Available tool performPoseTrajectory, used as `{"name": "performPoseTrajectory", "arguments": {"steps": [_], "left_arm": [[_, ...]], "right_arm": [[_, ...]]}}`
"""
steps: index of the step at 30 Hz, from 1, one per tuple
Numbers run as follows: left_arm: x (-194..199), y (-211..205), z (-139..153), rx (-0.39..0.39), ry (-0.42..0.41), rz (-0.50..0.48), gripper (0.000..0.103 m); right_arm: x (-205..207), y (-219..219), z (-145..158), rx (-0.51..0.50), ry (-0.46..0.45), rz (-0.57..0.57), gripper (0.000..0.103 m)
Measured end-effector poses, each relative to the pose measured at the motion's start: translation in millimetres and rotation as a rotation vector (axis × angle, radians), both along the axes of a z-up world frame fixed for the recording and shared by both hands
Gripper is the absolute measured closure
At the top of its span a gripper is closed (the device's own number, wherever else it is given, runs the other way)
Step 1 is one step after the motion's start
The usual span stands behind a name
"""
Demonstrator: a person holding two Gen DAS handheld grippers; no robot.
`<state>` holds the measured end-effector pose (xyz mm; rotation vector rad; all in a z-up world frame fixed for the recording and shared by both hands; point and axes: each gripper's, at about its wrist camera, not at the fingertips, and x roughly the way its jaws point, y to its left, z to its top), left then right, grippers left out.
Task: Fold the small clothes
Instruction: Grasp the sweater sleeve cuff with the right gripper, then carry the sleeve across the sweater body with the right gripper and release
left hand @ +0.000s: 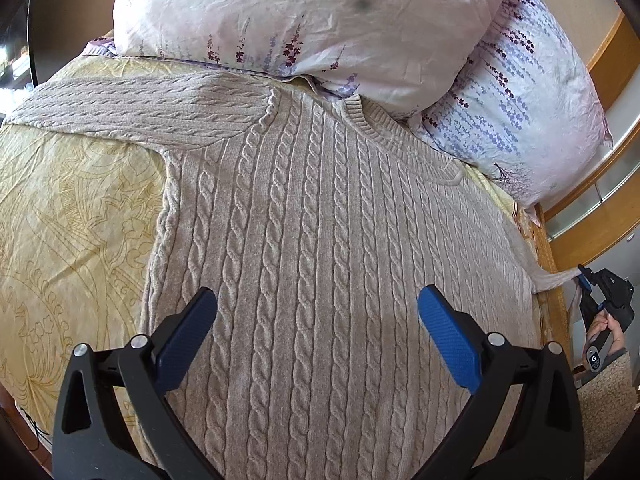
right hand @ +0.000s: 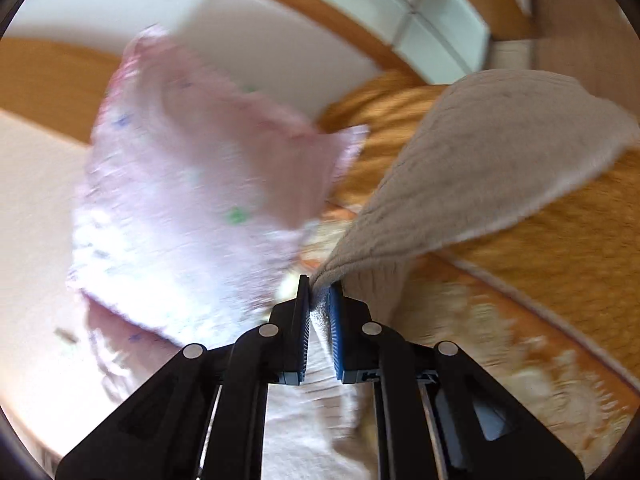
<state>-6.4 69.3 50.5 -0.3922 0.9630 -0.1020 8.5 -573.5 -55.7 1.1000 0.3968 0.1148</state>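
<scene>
- A beige cable-knit sweater (left hand: 312, 216) lies spread flat on the bed, its thick twisted ropes of knit running lengthwise and its ribbed round collar (left hand: 384, 128) toward the pillows.
- One sleeve (left hand: 132, 108) stretches out flat to the left of the left wrist view, over a crinkled pale-yellow sheet (left hand: 72, 208) printed with fine golden line work.
- Two plump pillows sit at the head: a pink one (left hand: 304, 16) with dark flower sprigs, creased and shiny, and beside it a whiter one (left hand: 516, 108) with hanging purple blossoms.
- A wooden bed frame (left hand: 554, 248) of orange-brown tone edges the mattress on the right of that view.
- The left gripper (left hand: 318, 312) hovers over the lower body of the sweater, angled downward, its blue textured pads (left hand: 448, 336) spread wide with nothing between them.
- The right gripper (right hand: 319, 308) is pressed together on a bunched fold of the sweater's soft fabric (right hand: 492, 168), which rises from the pads and fans out above an orange patterned cover (right hand: 568, 256); this view is motion-blurred.
- In the left wrist view the right gripper (left hand: 585, 278) shows at the far edge, a hand (left hand: 604, 332) wrapped around its handle, with a stretched strip of sweater leading to its tips.
</scene>
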Motion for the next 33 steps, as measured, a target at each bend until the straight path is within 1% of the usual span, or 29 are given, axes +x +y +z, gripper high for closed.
{"name": "performPoseTrajectory", "arguments": {"steps": [3, 4, 6, 8, 9, 11, 13, 14, 15, 17, 18, 19, 21, 23, 26, 29, 30, 31, 32, 33], "left_arm": [[-1.1, 1.0, 1.1, -0.008, -0.011, 0.002, 0.006], [-1.6, 0.9, 1.9, -0.011, -0.018, 0.001, 0.006], [-1.6, 0.4, 3.0, -0.014, -0.026, -0.001, 0.006], [-2.1, 0.1, 3.5, -0.016, -0.032, -0.003, 0.006], [-2.5, 0.3, 3.5, -0.018, -0.034, -0.002, 0.006], [-3.4, 2.0, 3.4, -0.022, -0.038, 0.000, 0.006], [-4.8, 6.2, 2.9, -0.024, -0.040, 0.009, 0.006], [-5.4, 8.3, 3.1, -0.028, -0.042, 0.014, 0.006], [-6.1, 10.9, 3.5, -0.032, -0.047, 0.022, 0.006], [-7.8, 17.3, 4.1, -0.039, -0.054, 0.036, 0.006], [-8.3, 21.0, 3.8, -0.044, -0.055, 0.044, 0.006], [-8.6, 24.6, 3.2, -0.049, -0.055, 0.053, 0.006], [-8.4, 32.9, 2.5, -0.066, -0.056, 0.072, 0.006], [-7.9, 43.5, 2.7, -0.083, -0.059, 0.094, 0.006], [-4.8, 66.0, 6.3, -0.094, -0.079, 0.150, 0.006], [0.5, 98.9, 8.7, -0.130, -0.094, 0.237, 0.006], [3.0, 112.2, 8.0, -0.149, -0.090, 0.274, 0.006], [5.2, 124.2, 6.8, -0.171, -0.085, 0.304, 0.008], [7.3, 137.0, 4.9, -0.196, -0.080, 0.336, 0.013], [9.6, 148.9, 2.6, -0.219, -0.073, 0.366, 0.016]], "right_arm": [[7.7, 42.6, 28.0, -0.045, -0.108, 0.159, 0.093], [12.0, 63.6, 34.3, -0.064, -0.132, 0.232, 0.093], [19.5, 101.8, 38.2, -0.100, -0.143, 0.357, 0.093], [27.6, 146.4, 27.4, -0.150, -0.102, 0.484, 0.093], [32.5, 166.8, 17.4, -0.175, -0.062, 0.537, 0.093], [41.9, 205.4, -8.8, -0.242, 0.050, 0.629, 0.093], [45.0, 229.7, -31.2, -0.310, 0.151, 0.675, 0.092], [45.6, 233.5, -37.5, -0.323, 0.185, 0.675, 0.092], [46.7, 229.8, -40.7, -0.311, 0.198, 0.669, 0.090], [48.1, 215.3, -37.2, -0.243, 0.197, 0.642, 0.082], [49.3, 204.9, -32.5, -0.227, 0.196, 0.605, 0.066], [53.2, 193.9, -28.1, -0.210, 0.189, 0.571, 0.054], [58.8, 168.3, -24.0, -0.147, 0.166, 0.496, 0.053], [64.1, 145.8, -24.9, -0.108, 0.178, 0.421, 0.053], [68.1, 115.4, -33.6, -0.049, 0.218, 0.298, 0.055], [68.7, 88.0, -46.3, 0.052, 0.245, 0.194, 0.066], [67.9, 82.6, -51.0, 0.073, 0.255, 0.166, 0.070], [69.4, 78.5, -54.7, 0.093, 0.272, 0.141, 0.078], [71.6, 76.7, -58.3, 0.120, 0.273, 0.133, 0.086], [71.8, 77.7, -60.5, 0.147, 0.263, 0.137, 0.093]]}}
